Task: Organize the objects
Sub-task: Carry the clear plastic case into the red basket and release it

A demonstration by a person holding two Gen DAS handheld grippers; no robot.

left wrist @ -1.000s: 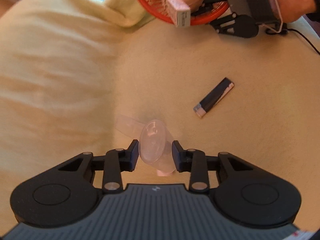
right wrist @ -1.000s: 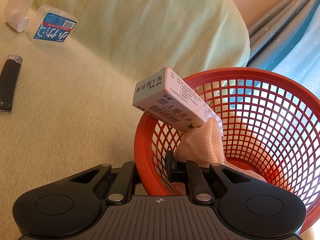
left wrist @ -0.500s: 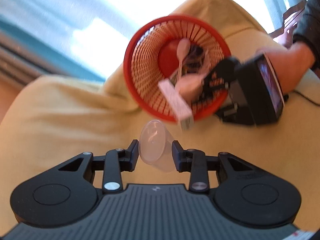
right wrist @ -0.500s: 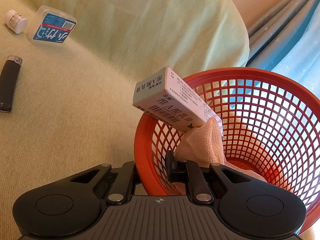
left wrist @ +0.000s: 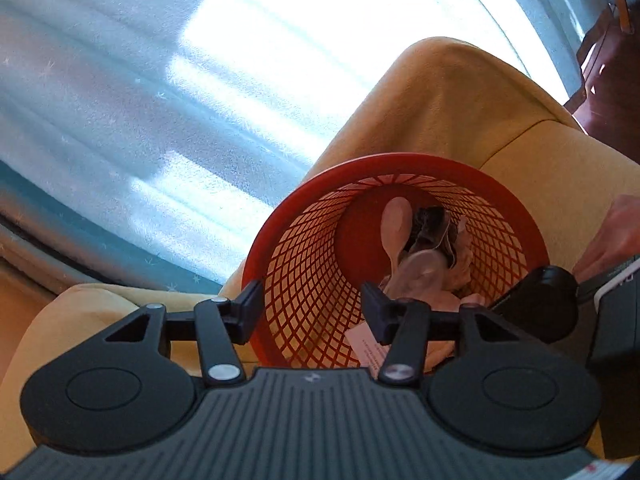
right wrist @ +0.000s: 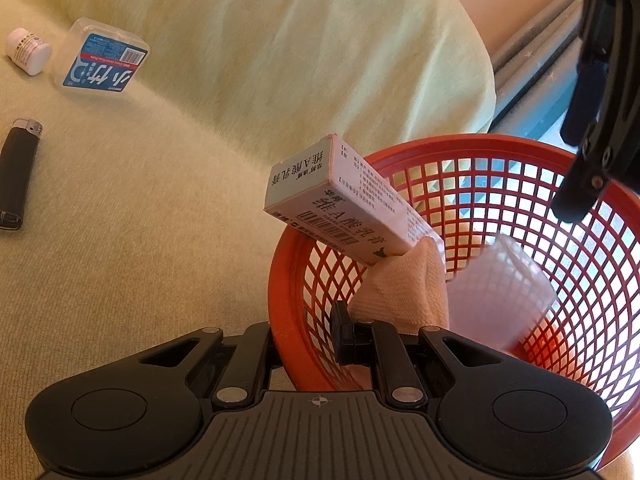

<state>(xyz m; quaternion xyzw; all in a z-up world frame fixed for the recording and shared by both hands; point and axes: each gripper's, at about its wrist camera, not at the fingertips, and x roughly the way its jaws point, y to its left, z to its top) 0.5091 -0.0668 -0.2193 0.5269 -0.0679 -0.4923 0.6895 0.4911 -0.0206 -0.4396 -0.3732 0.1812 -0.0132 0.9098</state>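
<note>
Your left tongs (left wrist: pixel 312 312) have just been opening and stand apart above the red basket (right wrist: pixel 420 146), nothing between them; the clear cup (right wrist: pixel 500 292) lies inside it. Your right tongs (right wrist: pixel 308 340) clamp the basket's near rim.

Left gripper (left wrist: pixel 312 312) poised above the red basket (left wrist: pixel 280 240), jaws just opened, nothing between; right gripper (right wrist: pixel 308 336) clamped on the basket's rim.

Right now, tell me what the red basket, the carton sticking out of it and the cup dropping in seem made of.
Red basket: moulded plastic by the look, a glossy rim over an open lattice that lets light through.
Carton: printed cardboard, matte, with folded edges and a barcode.
Cup: probably thin translucent plastic, milky, the lattice showing through it; it is motion-blurred.
</note>
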